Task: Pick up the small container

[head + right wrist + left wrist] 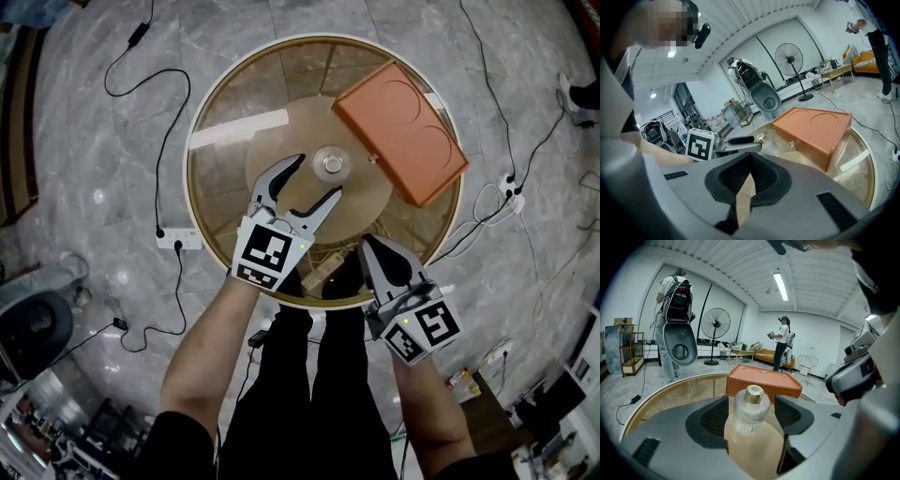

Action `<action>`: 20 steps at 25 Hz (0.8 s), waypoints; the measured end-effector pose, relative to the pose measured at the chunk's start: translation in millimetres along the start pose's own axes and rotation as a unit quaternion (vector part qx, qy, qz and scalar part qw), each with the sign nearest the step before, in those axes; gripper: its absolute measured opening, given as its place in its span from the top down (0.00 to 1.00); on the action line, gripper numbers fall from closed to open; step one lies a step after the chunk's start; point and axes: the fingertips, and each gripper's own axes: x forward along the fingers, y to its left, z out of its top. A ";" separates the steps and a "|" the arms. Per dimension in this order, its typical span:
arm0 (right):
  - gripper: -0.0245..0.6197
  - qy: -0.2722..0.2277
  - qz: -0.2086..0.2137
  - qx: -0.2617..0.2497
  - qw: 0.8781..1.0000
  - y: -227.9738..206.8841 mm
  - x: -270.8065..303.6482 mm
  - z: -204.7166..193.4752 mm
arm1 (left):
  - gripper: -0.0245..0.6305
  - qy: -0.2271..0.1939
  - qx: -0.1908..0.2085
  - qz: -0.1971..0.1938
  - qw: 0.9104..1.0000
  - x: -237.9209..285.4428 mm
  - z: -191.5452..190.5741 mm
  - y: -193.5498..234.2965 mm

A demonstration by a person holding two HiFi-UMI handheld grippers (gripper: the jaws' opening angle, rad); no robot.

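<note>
The small container (332, 164) is a frosted bottle with a gold cap, upright at the middle of the round glass table (216, 202). My left gripper (317, 176) is open, and the bottle stands just off its fingertips, in line with the gap. In the left gripper view the bottle (751, 411) shows between the two black pads (714, 417), and neither presses on it. My right gripper (367, 246) is shut and empty at the table's near edge. In the right gripper view its jaws (750, 161) meet at the tips, with the bottle's cap (761, 138) far ahead.
An orange box (400, 128) lies on the table's far right, beyond the bottle. Cables and a power strip (178, 240) lie on the marble floor around the table. A person (783, 344) and a standing fan (715, 324) stand far off in the room.
</note>
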 end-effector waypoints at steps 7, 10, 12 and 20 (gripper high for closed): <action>0.94 0.021 0.006 0.005 1.000 -9.8 -4.6 -19.3 | 0.44 0.005 0.004 -0.005 1.000 25.4 -13.6 -0.8; 0.94 0.024 0.006 0.001 1.000 -14.3 -8.0 -21.5 | 0.39 0.007 0.004 -0.004 1.000 32.8 -17.4 -1.9; 0.94 0.023 0.007 -0.002 1.000 -17.1 -10.2 -19.7 | 0.38 0.006 0.001 0.001 1.000 36.4 -17.7 -1.9; 0.94 0.012 0.017 -0.004 1.000 -24.0 -15.5 -15.1 | 0.37 -0.012 -0.004 0.033 0.999 49.4 -15.0 -4.5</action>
